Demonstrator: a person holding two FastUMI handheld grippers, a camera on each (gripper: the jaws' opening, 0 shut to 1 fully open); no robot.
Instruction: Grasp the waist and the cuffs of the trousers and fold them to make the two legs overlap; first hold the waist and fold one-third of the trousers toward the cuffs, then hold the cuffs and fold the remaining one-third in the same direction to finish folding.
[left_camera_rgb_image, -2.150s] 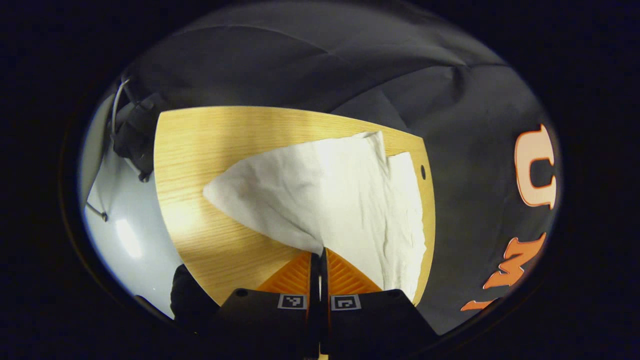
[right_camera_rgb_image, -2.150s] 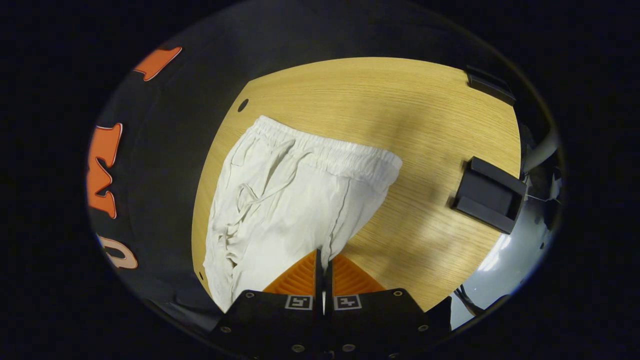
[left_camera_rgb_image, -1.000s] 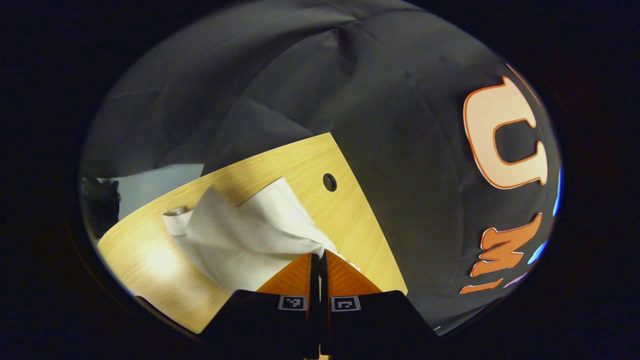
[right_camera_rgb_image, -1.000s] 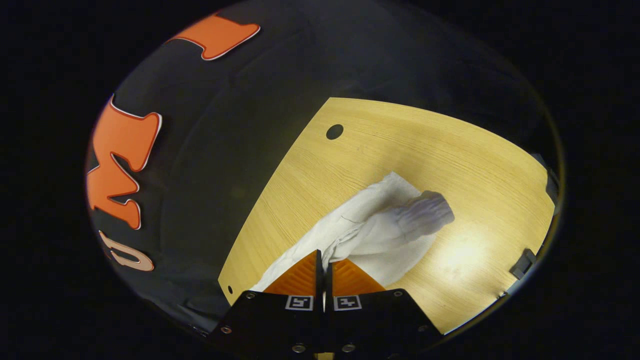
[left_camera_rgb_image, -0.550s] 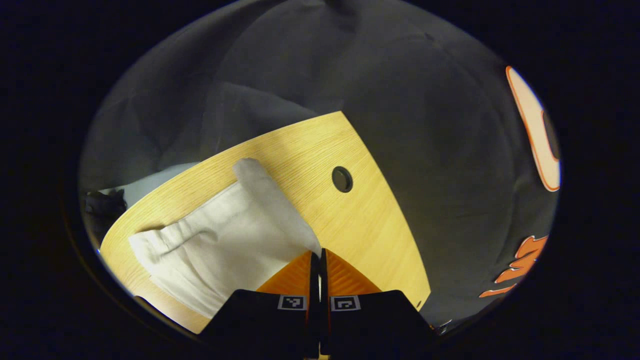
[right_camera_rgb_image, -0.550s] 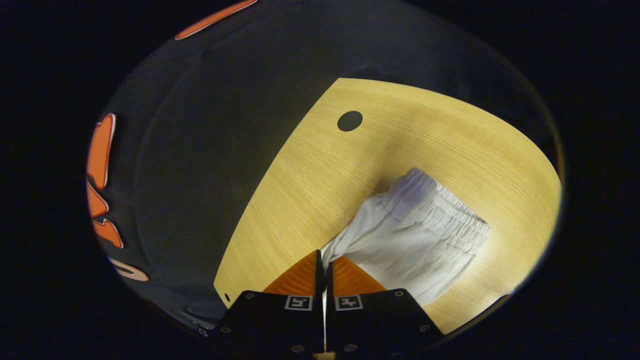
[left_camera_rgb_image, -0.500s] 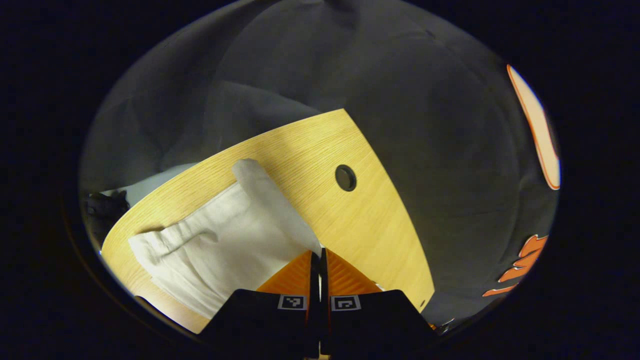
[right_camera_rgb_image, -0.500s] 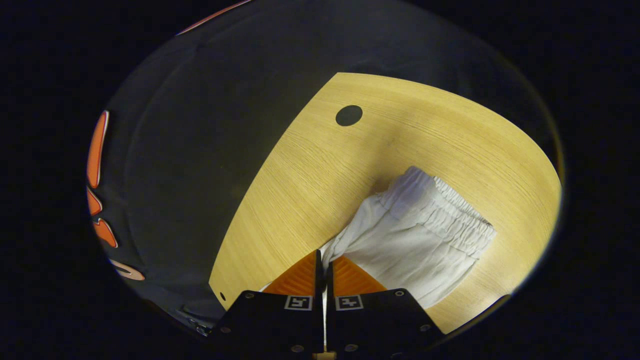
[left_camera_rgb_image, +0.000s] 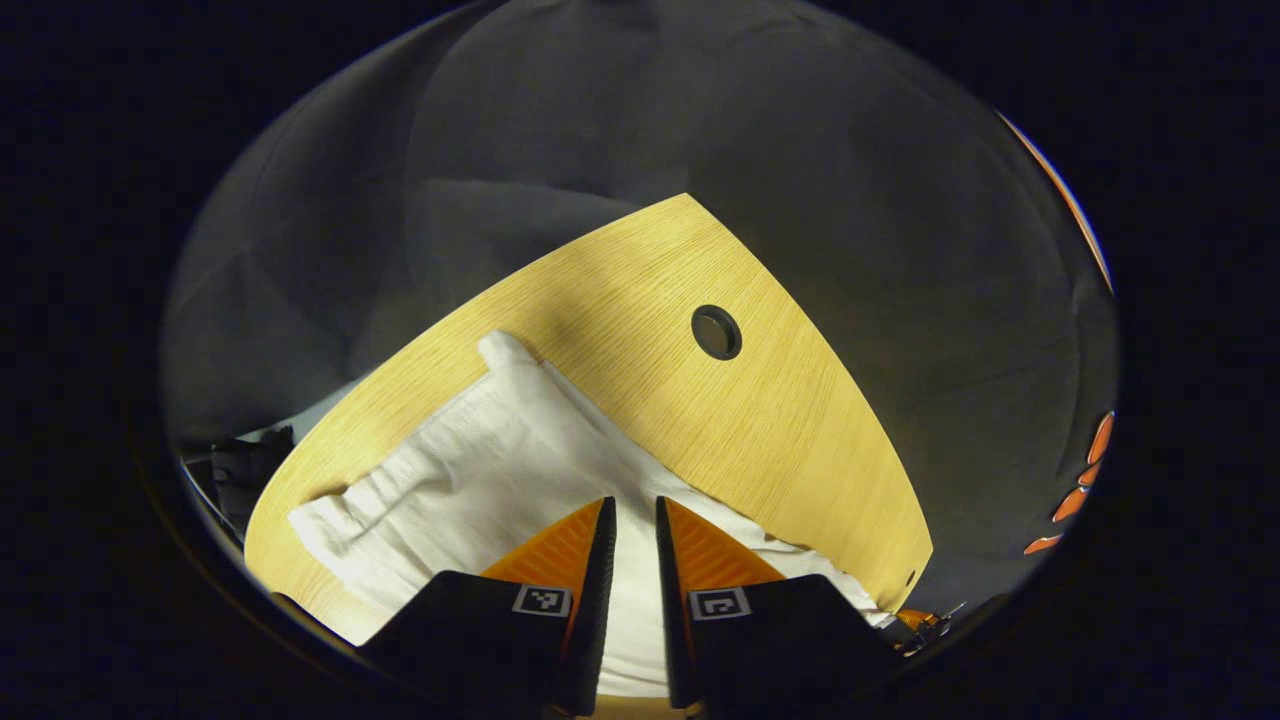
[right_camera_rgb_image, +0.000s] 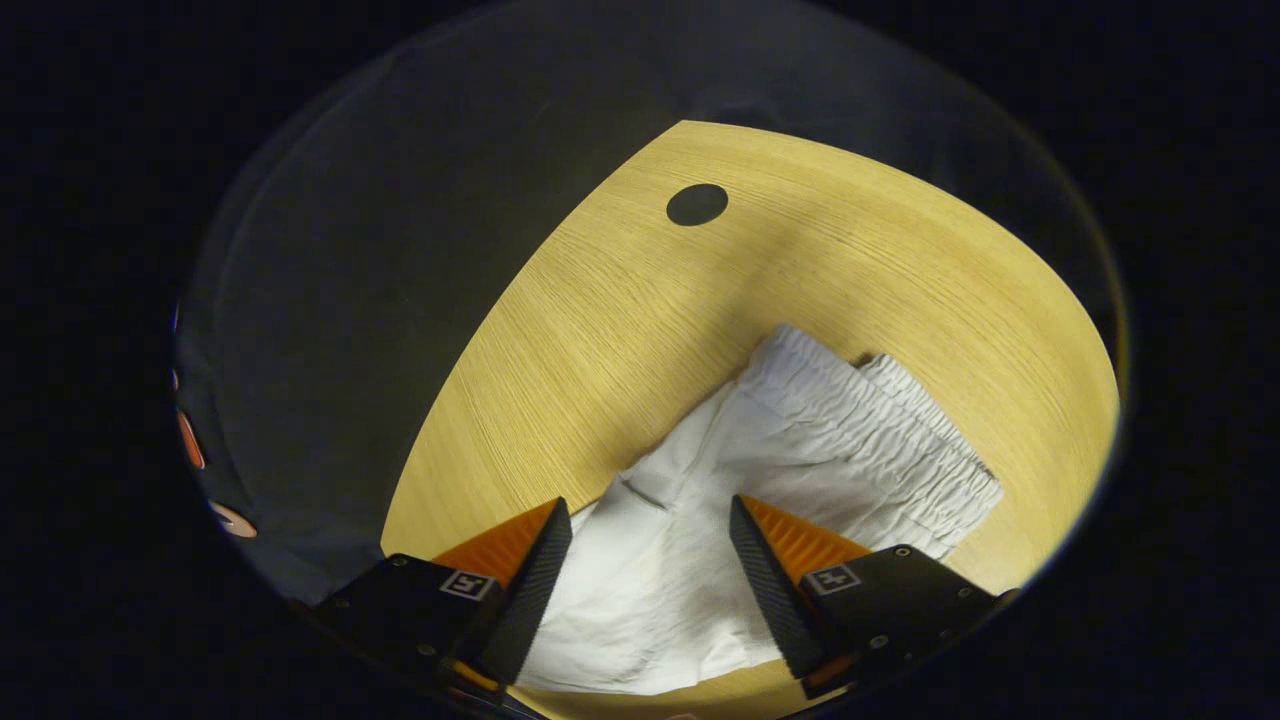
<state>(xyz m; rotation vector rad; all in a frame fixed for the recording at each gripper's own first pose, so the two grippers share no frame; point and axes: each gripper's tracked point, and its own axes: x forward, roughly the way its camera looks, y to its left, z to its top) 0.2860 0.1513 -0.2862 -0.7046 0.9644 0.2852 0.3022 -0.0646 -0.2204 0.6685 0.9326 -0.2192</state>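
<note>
The white trousers (left_camera_rgb_image: 480, 470) lie folded on the wooden table (left_camera_rgb_image: 640, 280). In the left gripper view their gathered waistband (left_camera_rgb_image: 345, 505) sits at the lower left. My left gripper (left_camera_rgb_image: 633, 512) hovers just over the cloth, open by a narrow gap, with fabric showing below that gap. In the right gripper view the trousers (right_camera_rgb_image: 700, 540) spread under my right gripper (right_camera_rgb_image: 648, 505), which is wide open and grips nothing. The elastic waistband (right_camera_rgb_image: 900, 430) lies at the right of that view.
A round cable hole (left_camera_rgb_image: 716, 332) (right_camera_rgb_image: 697, 204) pierces the table beyond the trousers. The table's edge runs close along the cloth, with the black booth wall (left_camera_rgb_image: 900, 250) behind it. A dark object (left_camera_rgb_image: 240, 468) sits off the table at the far left.
Both grippers were shut on the cloth and swung it across the table. Now both have opened and let go, and the trousers rest flat on the table.
</note>
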